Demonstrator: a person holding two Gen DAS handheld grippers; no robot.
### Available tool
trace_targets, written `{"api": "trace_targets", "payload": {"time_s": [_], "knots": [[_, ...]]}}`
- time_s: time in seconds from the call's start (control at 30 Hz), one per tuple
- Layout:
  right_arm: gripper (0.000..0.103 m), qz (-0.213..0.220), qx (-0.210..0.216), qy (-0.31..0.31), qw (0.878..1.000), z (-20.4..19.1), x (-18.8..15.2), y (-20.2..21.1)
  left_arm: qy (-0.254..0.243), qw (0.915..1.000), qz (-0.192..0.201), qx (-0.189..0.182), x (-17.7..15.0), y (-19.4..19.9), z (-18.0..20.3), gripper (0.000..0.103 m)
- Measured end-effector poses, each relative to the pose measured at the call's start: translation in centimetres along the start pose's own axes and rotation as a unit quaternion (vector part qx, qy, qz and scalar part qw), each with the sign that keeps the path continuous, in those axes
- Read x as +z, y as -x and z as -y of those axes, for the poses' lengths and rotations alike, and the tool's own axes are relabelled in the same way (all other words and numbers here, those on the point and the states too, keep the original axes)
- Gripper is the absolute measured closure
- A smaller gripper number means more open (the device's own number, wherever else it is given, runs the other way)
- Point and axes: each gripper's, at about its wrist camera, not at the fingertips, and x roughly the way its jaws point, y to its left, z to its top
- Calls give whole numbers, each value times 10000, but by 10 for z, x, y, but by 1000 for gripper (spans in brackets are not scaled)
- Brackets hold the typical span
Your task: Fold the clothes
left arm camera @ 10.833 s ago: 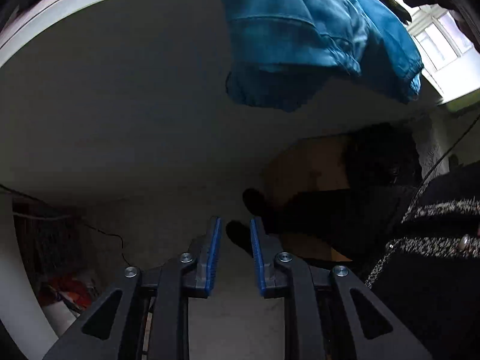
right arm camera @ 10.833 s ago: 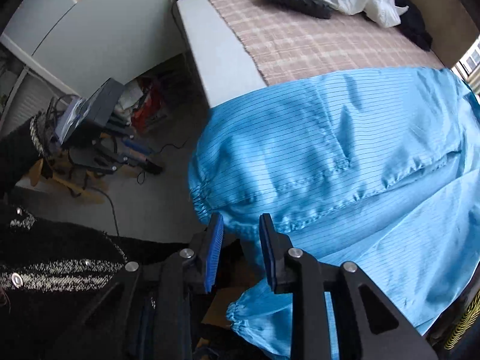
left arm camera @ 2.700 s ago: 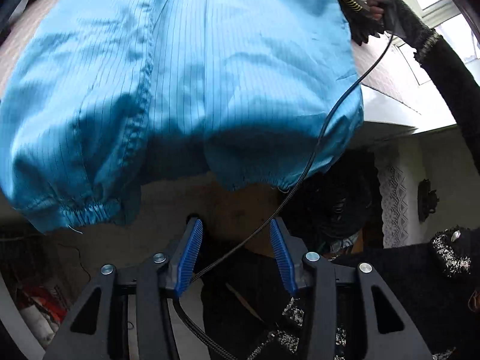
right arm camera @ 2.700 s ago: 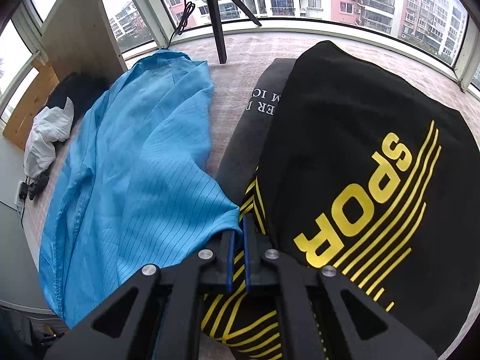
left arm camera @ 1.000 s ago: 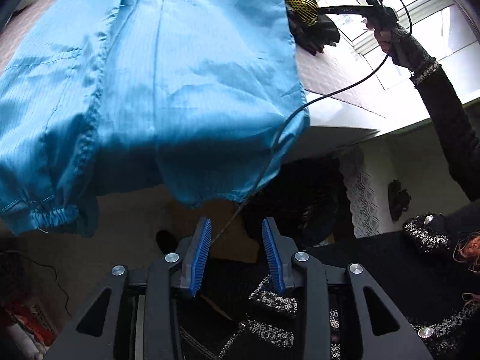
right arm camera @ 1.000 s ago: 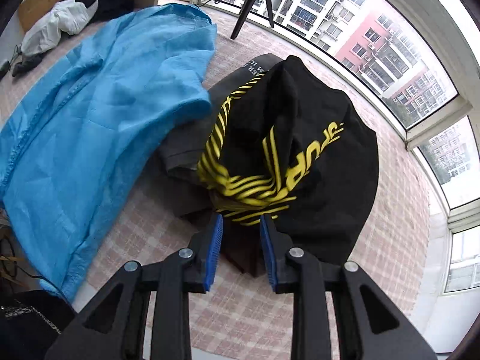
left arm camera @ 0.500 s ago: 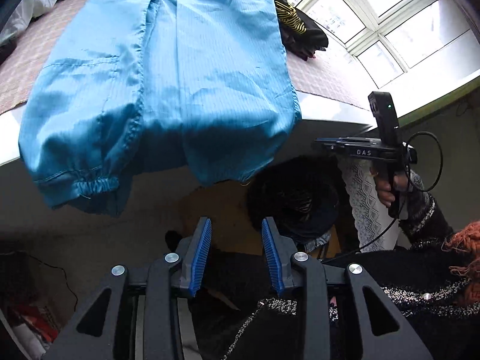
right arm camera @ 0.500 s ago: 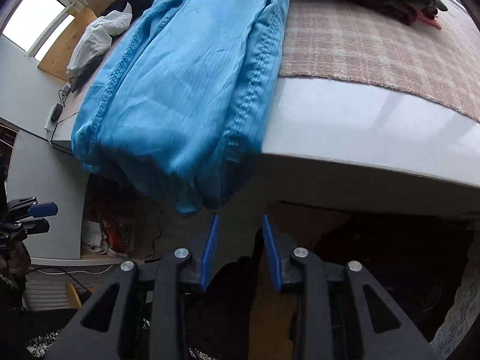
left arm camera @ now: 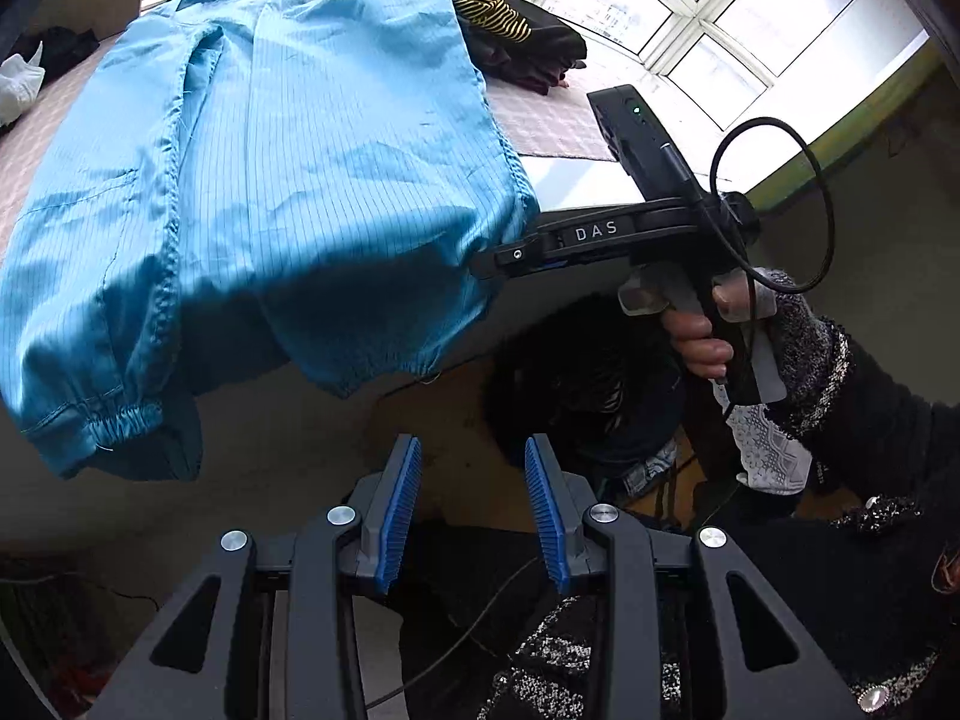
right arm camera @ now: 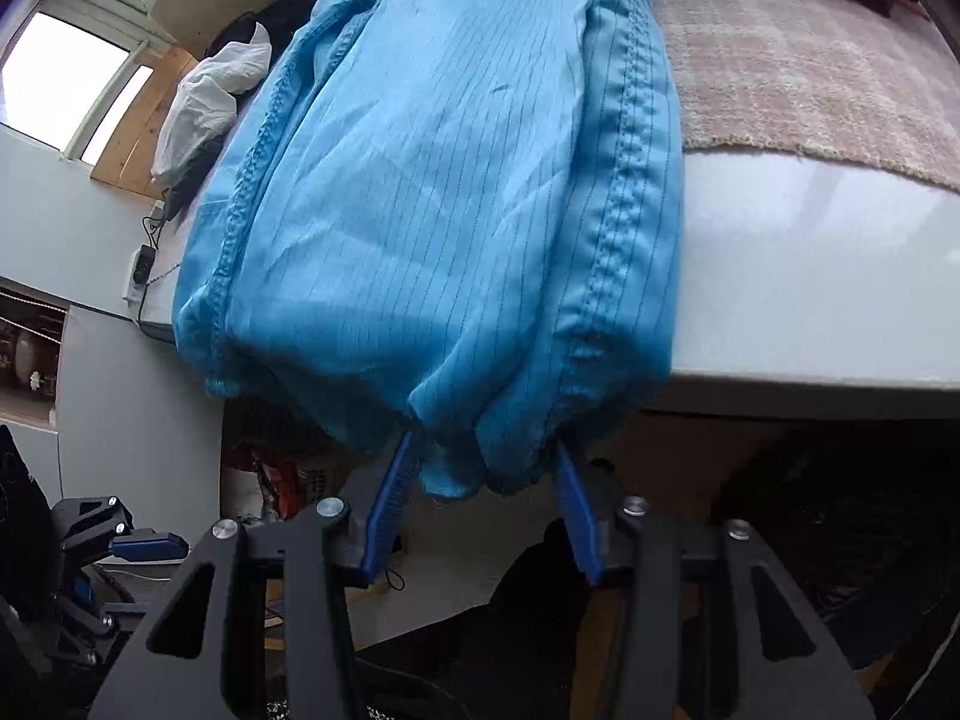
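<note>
Fabric of one blue striped garment (left arm camera: 282,138) lies spread along the table (right arm camera: 810,276), its two cuffed ends drooping over the near edge. Half a second ago the right gripper (right arm camera: 480,498) hung below that edge with nothing between its fingers; it has since come up to the nearer hanging hem, which now sits in the gap between the two blue pads (right arm camera: 390,492), the fingers spread apart and not pinching (whether cloth touches a pad cannot be told). In the left wrist view the same gripper, a black body marked DAS, has moved from out at the right to press its nose against the right side seam of the garment. The left gripper (left arm camera: 474,492) hangs lower down, away from the cloth, its fingers likewise apart and holding nothing. Beyond the blue garment lies one pile of black clothes with yellow stripes (left arm camera: 510,30) on the pink checked cloth (right arm camera: 798,60), and one white garment (right arm camera: 204,90) sits bunched at the far end.
</note>
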Motion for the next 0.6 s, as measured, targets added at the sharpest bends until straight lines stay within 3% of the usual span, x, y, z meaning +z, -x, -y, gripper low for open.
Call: {"api": "trace_targets", "payload": {"time_s": [0.03,0.07,0.13,0.2,0.23,0.37,0.6], "knots": [[41,89,-73,17,9999,-2,3,4,8,10000,17,-39,1,-1,-1,69],[37,130,-148,-1,9998,-3,9,3,16,10000,34,-78,2,-1,-1,69],[38,25,-218,-48,9997,-1,16,-5,48,9999,51,-80,6,-5,-4,69],[66,-133,-202,-86,9997,3,19,-14,49,9999,83,-49,10,-9,-6,69],[89,-233,-108,-129,9996,6,17,-16,21,9999,141,0,13,-12,-4,69],[97,-371,320,-504,9975,21,12,1,-60,9990,435,-32,25,-38,11,69],[97,-547,915,-922,9900,26,21,20,-1315,9888,648,288,44,-96,72,59]]}}
